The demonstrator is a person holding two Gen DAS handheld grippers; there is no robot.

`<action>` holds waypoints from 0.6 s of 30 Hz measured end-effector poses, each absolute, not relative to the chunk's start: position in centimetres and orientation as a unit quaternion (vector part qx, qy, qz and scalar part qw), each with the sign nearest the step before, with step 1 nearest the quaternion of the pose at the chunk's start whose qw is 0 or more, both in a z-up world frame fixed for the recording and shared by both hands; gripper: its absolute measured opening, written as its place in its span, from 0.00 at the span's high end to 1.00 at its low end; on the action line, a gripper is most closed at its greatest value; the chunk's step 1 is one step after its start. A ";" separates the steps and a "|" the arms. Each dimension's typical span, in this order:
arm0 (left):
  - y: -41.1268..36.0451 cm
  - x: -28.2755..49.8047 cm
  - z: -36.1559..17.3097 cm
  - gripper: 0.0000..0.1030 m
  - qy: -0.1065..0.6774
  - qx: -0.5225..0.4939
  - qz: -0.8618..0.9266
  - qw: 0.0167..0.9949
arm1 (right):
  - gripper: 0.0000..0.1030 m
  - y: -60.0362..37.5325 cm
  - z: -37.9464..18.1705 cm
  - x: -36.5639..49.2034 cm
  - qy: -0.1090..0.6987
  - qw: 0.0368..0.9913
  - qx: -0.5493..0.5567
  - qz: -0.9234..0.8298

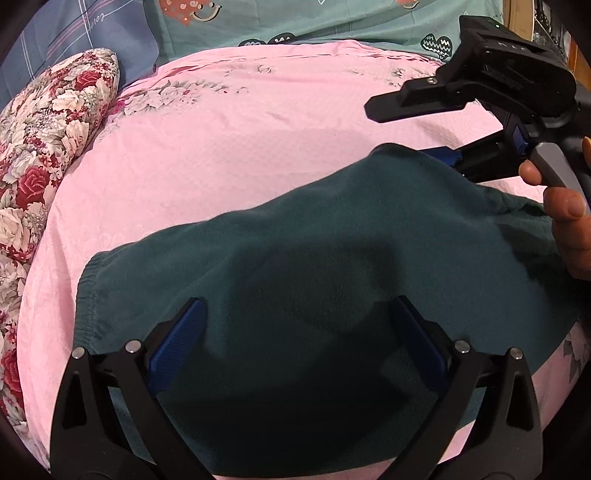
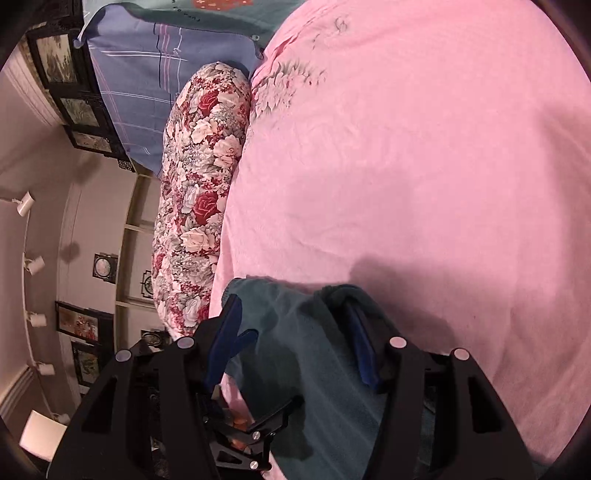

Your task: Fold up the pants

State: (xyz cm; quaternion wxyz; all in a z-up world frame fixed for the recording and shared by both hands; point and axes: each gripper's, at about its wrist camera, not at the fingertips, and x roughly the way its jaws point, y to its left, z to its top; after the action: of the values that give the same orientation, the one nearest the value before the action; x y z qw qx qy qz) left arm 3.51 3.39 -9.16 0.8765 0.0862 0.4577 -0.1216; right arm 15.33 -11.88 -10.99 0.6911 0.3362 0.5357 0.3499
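Observation:
Dark green fleece pants [image 1: 332, 258] lie folded on the pink bedsheet [image 1: 240, 140], elastic cuff at the left. My left gripper [image 1: 301, 314] is open, its blue pads just above the near part of the pants, holding nothing. My right gripper [image 1: 448, 155] reaches in from the right at the far edge of the pants, tilted on its side. In the right wrist view it [image 2: 291, 306] is open, with the cloth [image 2: 295, 350] lying between its blue pads and draped over the right one.
A floral bolster pillow [image 1: 48, 155] lies along the left of the sheet, also seen in the right wrist view [image 2: 199, 192]. Blue plaid [image 1: 92, 40] and teal cartoon bedding [image 1: 332, 22] lie at the back. A hand [image 1: 569, 214] holds the right gripper.

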 end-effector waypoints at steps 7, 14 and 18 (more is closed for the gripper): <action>3.6 3.5 -9.0 0.02 0.457 0.084 -0.122 0.877 | 0.55 -14.8 -11.1 16.2 0.537 0.715 0.347 0.284; 5.8 2.6 -6.8 0.02 0.419 0.103 -0.082 0.898 | 0.56 -10.1 -6.6 13.7 0.526 0.743 0.250 0.331; 10.4 4.0 -7.8 0.02 0.445 0.107 0.004 0.889 | 0.71 -8.7 -10.3 14.0 0.575 0.749 0.198 0.263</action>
State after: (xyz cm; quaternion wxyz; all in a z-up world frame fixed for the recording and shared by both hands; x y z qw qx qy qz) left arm 4.01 10.41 -7.76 0.8891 0.1072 0.4449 0.0043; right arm 14.03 -8.71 -10.28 0.7489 0.1982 0.5751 0.2629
